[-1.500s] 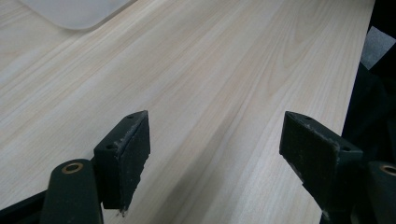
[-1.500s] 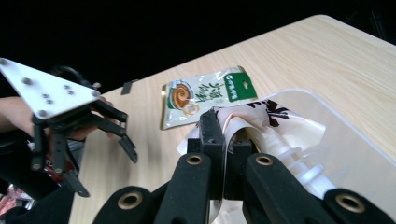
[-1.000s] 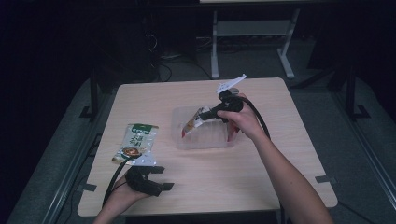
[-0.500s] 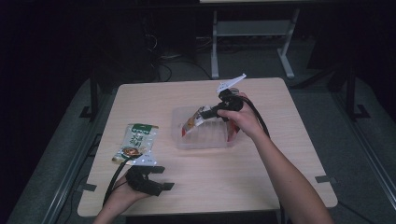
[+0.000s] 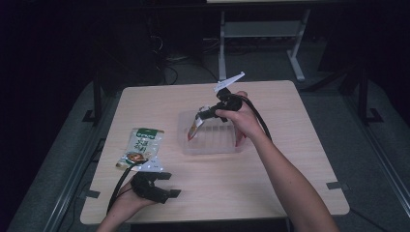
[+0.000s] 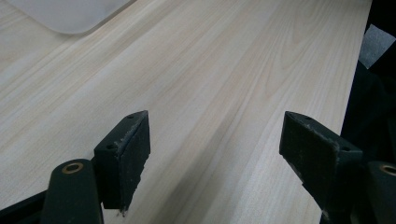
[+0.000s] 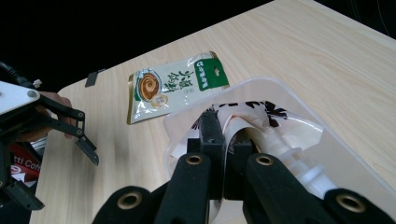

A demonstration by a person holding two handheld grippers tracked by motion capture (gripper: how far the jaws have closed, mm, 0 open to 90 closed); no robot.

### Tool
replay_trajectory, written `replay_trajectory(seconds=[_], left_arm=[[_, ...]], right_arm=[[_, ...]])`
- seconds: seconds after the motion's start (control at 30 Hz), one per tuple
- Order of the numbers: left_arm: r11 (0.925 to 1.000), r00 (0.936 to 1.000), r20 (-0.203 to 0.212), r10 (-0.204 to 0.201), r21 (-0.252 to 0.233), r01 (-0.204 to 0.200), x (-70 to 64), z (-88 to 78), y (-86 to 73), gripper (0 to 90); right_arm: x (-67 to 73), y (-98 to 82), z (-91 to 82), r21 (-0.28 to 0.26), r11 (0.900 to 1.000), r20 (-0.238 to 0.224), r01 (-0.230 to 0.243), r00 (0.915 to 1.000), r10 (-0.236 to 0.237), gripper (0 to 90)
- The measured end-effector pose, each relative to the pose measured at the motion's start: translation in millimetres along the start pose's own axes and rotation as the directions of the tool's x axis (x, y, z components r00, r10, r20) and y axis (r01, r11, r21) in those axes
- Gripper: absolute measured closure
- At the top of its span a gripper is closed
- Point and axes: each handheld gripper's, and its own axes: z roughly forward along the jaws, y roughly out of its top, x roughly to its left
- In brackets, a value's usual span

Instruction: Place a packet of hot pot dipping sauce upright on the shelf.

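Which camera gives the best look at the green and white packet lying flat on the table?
The right gripper view: the green and white packet lies in full sight, its bowl picture and green header readable. The high view shows the same packet smaller and dimmer, near the left tool. The left gripper view looks over bare table instead.

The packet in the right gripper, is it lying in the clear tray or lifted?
Lifted: the right gripper pinches the packet, hanging over the clear tray.

Both grippers, left gripper and right gripper, are black with brass rivets, trailing black cables; forearms are bare.
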Motion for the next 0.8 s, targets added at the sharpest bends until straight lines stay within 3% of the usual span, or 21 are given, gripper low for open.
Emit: replay_trajectory(seconds=[0.23,0.37,0.47,0.63,0.8], left_arm=[[0.9999,0.9999,0.001,0.01,-0.006,-0.01,-1.2,1.0,3.3,25.8],[0.999,0.9996,-0.012,0.027,-0.036,-0.027,-1.1,-3.2,8.5,40.2],[0.9989,0.9999,-0.006,0.016,-0.045,-0.016,-0.5,-4.8,9.8,48.6],[0.9991,0.9999,-0.007,0.015,-0.04,-0.015,-0.4,-5.9,8.2,52.9],[0.9988,0.9998,-0.012,0.015,-0.045,-0.016,2.4,-8.5,8.7,54.2]], right_arm=[[-1.4,-0.7,5.2,-0.011,1.0,-0.007,-0.01,0.9999,0.01,89.3],[-1.0,0.5,-0.1,-0.022,1.0,-0.003,-0.007,1.0,0.007,89.3],[0.4,2.7,-4.7,-0.01,1.0,0.008,0.005,1.0,-0.005,89.3],[1.5,2.4,-8.1,0.012,1.0,0.022,0.02,0.9996,-0.02,89.3],[0.1,3.5,-14.8,-0.021,1.0,0.012,0.016,0.9998,-0.016,89.3]])
